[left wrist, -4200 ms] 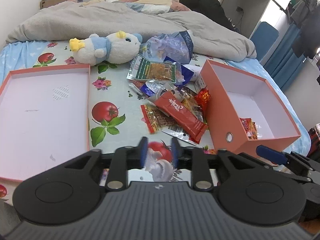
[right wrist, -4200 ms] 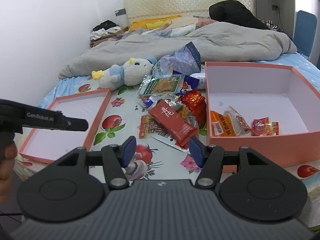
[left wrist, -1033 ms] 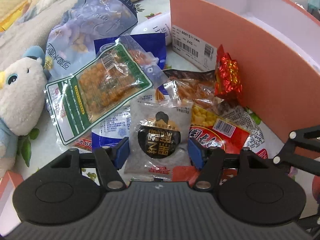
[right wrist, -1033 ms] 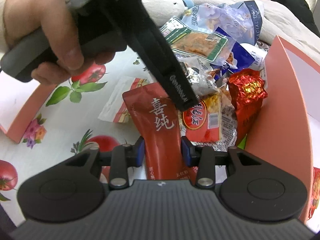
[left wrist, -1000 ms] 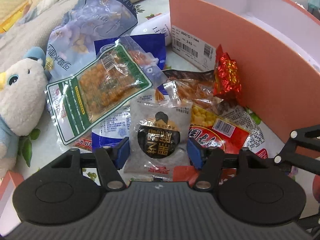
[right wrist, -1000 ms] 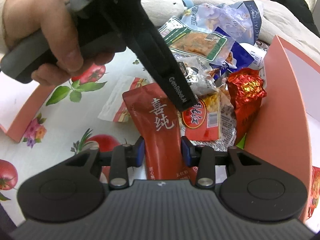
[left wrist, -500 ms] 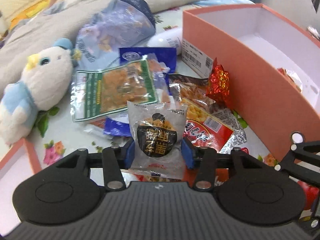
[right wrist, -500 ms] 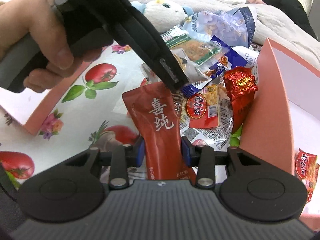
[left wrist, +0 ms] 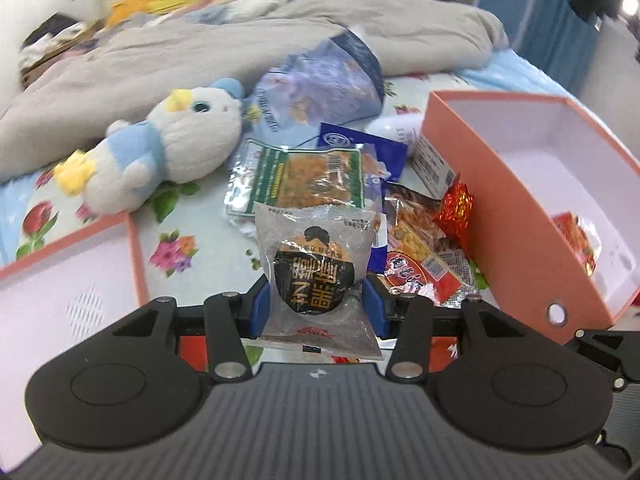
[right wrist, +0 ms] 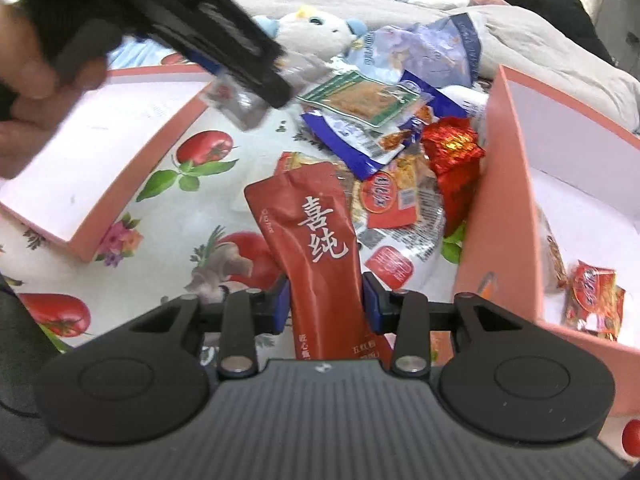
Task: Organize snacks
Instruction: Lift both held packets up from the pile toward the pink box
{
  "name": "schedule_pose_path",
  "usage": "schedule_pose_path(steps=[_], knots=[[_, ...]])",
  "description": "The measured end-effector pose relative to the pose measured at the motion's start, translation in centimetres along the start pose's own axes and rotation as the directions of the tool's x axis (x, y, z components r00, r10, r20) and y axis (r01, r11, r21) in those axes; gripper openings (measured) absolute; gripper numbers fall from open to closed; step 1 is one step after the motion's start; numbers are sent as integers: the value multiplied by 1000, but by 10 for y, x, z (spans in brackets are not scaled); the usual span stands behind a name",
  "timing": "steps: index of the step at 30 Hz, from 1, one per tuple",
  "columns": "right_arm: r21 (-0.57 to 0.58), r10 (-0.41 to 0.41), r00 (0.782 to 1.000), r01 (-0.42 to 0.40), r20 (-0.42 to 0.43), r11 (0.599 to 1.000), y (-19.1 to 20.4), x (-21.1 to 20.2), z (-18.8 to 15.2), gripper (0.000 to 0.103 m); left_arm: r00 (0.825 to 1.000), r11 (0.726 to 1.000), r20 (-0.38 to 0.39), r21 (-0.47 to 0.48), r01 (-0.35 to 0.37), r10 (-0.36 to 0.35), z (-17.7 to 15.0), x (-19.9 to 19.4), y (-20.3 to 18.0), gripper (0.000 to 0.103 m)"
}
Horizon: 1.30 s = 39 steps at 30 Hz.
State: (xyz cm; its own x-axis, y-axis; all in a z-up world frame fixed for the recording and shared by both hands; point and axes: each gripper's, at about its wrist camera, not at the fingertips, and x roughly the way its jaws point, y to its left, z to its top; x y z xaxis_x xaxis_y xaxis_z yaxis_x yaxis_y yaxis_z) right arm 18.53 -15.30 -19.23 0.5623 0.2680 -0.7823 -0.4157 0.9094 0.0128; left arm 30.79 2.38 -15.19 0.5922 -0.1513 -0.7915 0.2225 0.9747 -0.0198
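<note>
Left gripper [left wrist: 317, 309]: blue pads pressed on both sides of a grey snack packet [left wrist: 316, 264] with a black round label; packet stands upright between them, lifted clear of the bedsheet. From the right wrist view the same gripper [right wrist: 224, 36] is above the shallow lid, blurred, with the packet [right wrist: 240, 104] hanging from its tip.

Right gripper [right wrist: 323, 304]: pads clamped on the lower part of a red pouch [right wrist: 316, 248] with white Chinese characters; pouch tilts up and away from the camera, top edge over the snack pile.

Snack pile sits on the tomato-print sheet [right wrist: 200, 160] between the lid and the box: green-bordered clear packet [left wrist: 298, 178], blue packet [left wrist: 360, 148], red foil packet [right wrist: 452, 152] touching the box wall, red-and-yellow packet [left wrist: 420, 268].

Orange box [left wrist: 504, 216], open, just right of the pile; a few red snack packets [right wrist: 592, 300] inside on its white floor. Orange lid [left wrist: 132, 248], white inside, lies left.

Plush toy [left wrist: 168, 152] behind the lid, beside a large pale blue bag [left wrist: 320, 84]. Grey duvet [left wrist: 240, 40] beyond.
</note>
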Motion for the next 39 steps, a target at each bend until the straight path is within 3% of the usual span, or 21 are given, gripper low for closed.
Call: schedule_pose_path(steps=[5, 19, 29, 39], knots=[[86, 34, 999, -35, 7, 996, -13, -10, -1, 40, 1000, 996, 12, -88, -13, 14, -10, -20, 0, 54], [130, 48, 996, -58, 73, 990, -12, -28, 4, 40, 996, 952, 11, -295, -84, 91, -36, -45, 5, 54], [117, 61, 984, -82, 170, 990, -18, -59, 28, 40, 992, 929, 39, -357, -98, 120, -26, -73, 5, 54], [128, 8, 962, -44, 273, 991, -44, -97, 55, 40, 987, 945, 140, -325, -29, 79, 16, -108, -28, 54]])
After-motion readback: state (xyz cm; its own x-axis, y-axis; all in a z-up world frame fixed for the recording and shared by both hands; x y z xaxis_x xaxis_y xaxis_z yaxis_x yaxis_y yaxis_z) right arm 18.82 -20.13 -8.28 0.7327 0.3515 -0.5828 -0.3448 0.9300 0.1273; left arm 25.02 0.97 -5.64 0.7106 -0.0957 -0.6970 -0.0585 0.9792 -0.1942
